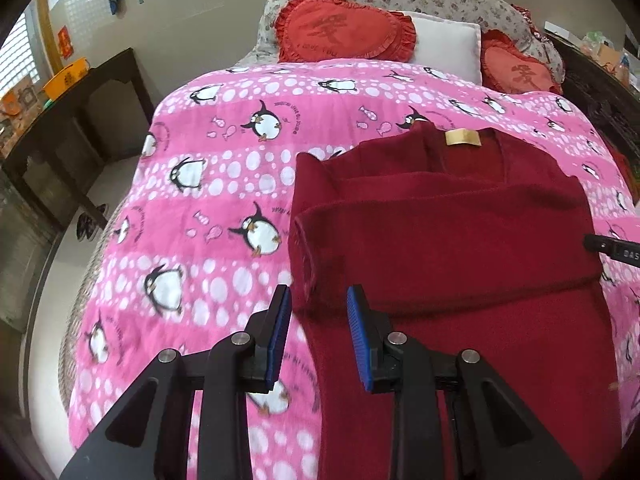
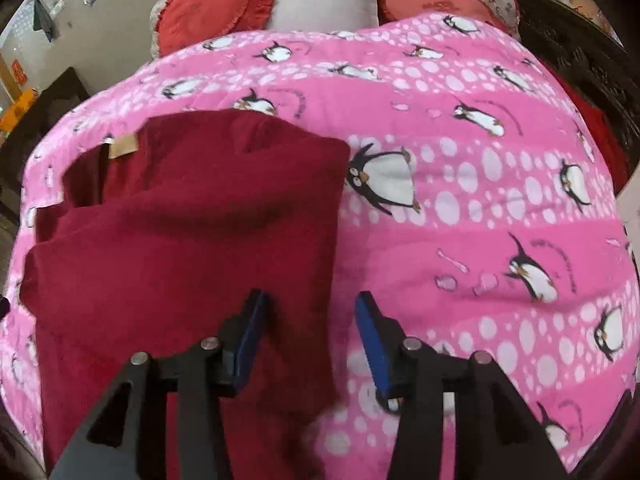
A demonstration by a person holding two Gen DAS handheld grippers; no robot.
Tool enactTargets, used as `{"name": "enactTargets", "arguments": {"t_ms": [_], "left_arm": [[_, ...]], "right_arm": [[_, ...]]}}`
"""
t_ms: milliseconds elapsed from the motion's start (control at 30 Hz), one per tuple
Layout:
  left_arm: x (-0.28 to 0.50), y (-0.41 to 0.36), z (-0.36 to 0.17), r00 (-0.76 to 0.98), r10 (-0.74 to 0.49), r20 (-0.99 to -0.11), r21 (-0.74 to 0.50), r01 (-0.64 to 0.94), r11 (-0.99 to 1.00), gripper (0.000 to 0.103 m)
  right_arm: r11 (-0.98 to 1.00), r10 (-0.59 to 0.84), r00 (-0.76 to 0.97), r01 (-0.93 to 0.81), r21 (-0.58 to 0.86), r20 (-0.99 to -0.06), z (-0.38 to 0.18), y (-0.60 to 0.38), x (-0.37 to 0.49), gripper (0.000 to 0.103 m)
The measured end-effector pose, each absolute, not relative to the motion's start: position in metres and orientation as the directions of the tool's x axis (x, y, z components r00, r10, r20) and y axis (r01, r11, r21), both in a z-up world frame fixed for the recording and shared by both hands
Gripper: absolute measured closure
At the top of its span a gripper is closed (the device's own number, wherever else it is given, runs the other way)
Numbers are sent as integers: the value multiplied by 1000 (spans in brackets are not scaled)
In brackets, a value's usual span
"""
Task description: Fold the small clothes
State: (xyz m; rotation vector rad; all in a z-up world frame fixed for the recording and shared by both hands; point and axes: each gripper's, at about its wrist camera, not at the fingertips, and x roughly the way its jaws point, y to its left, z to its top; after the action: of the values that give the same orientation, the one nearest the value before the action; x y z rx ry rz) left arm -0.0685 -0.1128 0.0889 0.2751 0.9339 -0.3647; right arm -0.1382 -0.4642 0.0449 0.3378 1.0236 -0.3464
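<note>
Left gripper [image 1: 319,304]: jaws stand apart with nothing between them, straddling the left edge of the sweater [image 1: 460,240]; one blue pad [image 1: 280,332] sits over the blanket, the other over red cloth.
Right gripper [image 2: 312,312]: jaws wide and holding nothing, straddling the sweater's right edge; the left finger is over red cloth, the right finger over pink.
Contact: whether either pair of fingers touches the cloth cannot be told from these views.
Sweater: dark red knit, lying on the blanket [image 1: 224,184], with its tan neck label [image 1: 463,137] at the far end, away from both grippers.
Sweater shape: both side parts look already turned in across the body, making a thick band below the label; the lower part runs flat toward the grippers.
Blanket: pink with penguins, showing on both sides of the sweater and beyond its collar.
Pillows [image 1: 344,32]: red heart-shaped ones and a white one, well beyond the sweater's collar end.
Step in hand: likely the sides are done and the grippers are lining up on the lower part for the lengthwise fold.
Next move calls for: each gripper to close on its own side of the near edge, pinching all layers, then lift together and carry the hem toward the label, keeping the two sides level so the band does not unroll.
</note>
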Motion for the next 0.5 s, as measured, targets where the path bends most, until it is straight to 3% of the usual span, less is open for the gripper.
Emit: {"name": "enactTargets", "arguments": {"t_ms": [333, 500], "left_arm": [[-118, -77, 92, 509, -225, -831, 19, 430, 903, 94], [-150, -56, 85, 437, -292, -851, -65, 463, 884, 94]], "right_arm": [[943, -74, 427, 324, 76, -901, 57, -428, -223, 53], [936, -42, 423, 333, 112, -905, 50, -423, -266, 45]]}}
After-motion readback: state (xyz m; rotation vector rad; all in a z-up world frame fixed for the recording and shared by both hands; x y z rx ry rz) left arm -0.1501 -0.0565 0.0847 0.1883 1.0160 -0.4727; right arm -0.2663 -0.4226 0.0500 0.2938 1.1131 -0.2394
